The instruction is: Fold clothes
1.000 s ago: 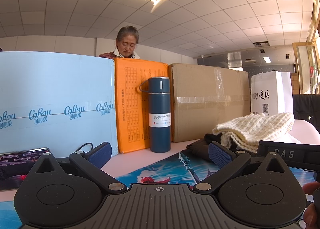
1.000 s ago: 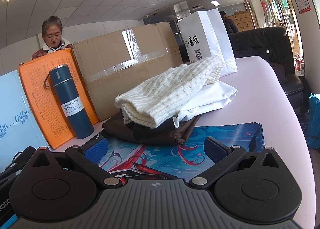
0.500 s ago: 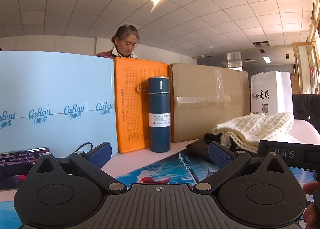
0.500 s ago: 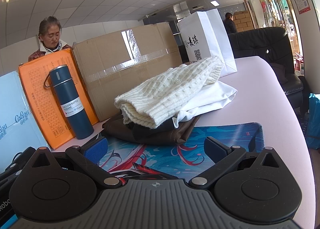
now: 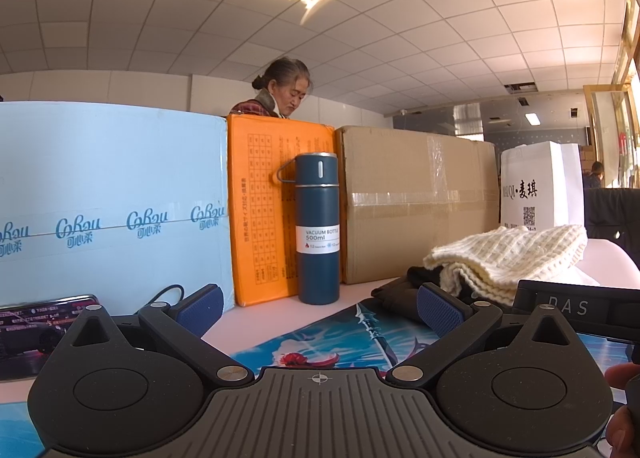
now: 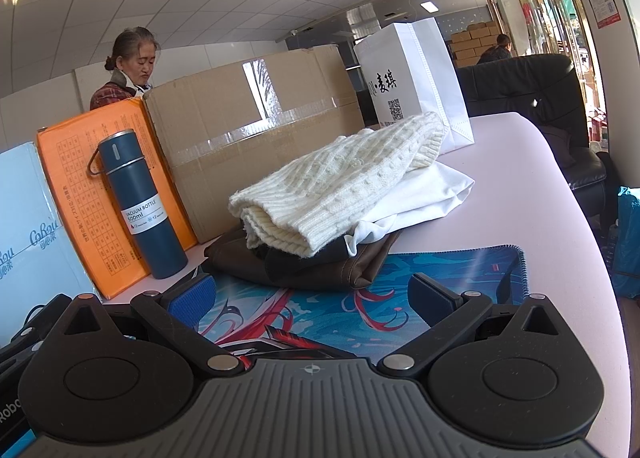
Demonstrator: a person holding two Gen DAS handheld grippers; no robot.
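pale pink tabletop fills the right of the right wrist view, under a tiled office ceiling. a printed blue mat with red swirls lies at lower centre. at mid frame sits the pile of clothes: a cream cable-knit sweater on top, a white cloth garment under it, and a dark brown garment at the bottom, its near edge on the mat. behind stand a taped cardboard box and a navy vacuum bottle.

the left gripper is spread wide and empty, and so is the right gripper. both hang short of the pile. folding looks not yet begun; every garment remains.
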